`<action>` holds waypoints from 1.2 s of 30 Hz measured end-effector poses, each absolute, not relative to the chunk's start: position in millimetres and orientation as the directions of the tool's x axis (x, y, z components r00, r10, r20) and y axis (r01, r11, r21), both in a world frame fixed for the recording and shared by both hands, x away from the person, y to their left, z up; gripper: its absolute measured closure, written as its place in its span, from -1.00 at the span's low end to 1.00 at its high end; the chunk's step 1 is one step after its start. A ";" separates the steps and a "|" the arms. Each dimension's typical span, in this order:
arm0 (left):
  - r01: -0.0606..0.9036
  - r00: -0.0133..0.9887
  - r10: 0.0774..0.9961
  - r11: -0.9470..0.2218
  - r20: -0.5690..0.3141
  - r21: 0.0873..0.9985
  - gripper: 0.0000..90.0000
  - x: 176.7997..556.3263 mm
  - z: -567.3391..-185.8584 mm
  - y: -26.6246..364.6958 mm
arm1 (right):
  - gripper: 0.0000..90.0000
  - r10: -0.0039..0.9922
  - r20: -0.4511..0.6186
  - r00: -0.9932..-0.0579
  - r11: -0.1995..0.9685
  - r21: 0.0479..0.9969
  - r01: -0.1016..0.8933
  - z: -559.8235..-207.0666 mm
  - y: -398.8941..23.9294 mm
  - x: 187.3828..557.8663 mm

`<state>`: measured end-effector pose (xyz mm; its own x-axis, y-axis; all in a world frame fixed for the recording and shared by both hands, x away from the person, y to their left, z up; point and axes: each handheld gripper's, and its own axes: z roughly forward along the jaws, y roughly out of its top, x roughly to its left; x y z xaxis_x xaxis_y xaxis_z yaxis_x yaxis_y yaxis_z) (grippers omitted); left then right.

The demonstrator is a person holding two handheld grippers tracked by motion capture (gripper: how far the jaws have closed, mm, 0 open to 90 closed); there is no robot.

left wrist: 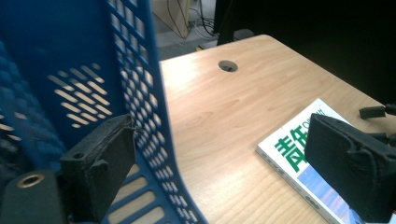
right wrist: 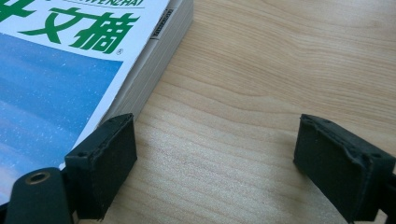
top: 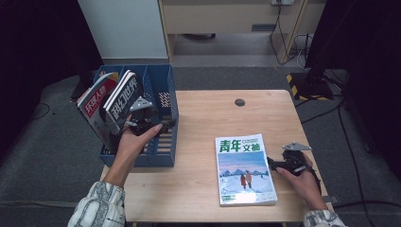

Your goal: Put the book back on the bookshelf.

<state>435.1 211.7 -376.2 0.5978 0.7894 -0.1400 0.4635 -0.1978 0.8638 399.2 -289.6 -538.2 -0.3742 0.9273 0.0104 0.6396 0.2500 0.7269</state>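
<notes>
The left gripper (top: 142,124) is sitting at the blue rack (top: 166,146), its jaws standing apart with nothing pressed between them; in the left gripper view one jaw is lying inside the rack and the other outside, so the rack's slotted side wall (left wrist: 140,93) is passing between them without the pads pressing on it. Just to the left of this gripper two magazines are leaning in the rack, a red-covered one (top: 97,101) farther off and a dark-covered one (top: 124,97) closer, the latter seeming to be touching the gripper's body, though the high view is too small to be sure. The right gripper (top: 276,164) is resting low over the table (top: 203,118), well apart from the left one, with its jaws also spread wide and only bare wood between them. A thick magazine with green lettering and a snowy picture (top: 245,170) is lying flat on the table just beside this gripper, its edge (right wrist: 154,60) sitting close against the left-hand jaw in the right gripper view.
</notes>
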 end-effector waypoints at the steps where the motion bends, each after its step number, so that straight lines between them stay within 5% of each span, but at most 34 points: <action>1: 0.464 0.603 0.786 -0.206 -0.136 0.862 -0.82 435.0 -378.4 209.0 | -0.71 0.927 0.010 -0.374 0.250 0.727 0.639 -538.2 -289.6 399.2; 36: 0.525 0.691 0.708 -0.355 -0.144 0.773 -0.84 424.6 -469.9 92.9 | -0.82 0.937 0.011 -0.348 0.234 0.721 0.652 -538.9 -289.4 400.1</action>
<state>424.6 92.9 -469.9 0.6912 0.7081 -0.1442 0.5253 -0.3553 0.7732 400.1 -289.4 -538.9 -0.3479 0.9375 0.0105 0.6524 0.2340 0.7209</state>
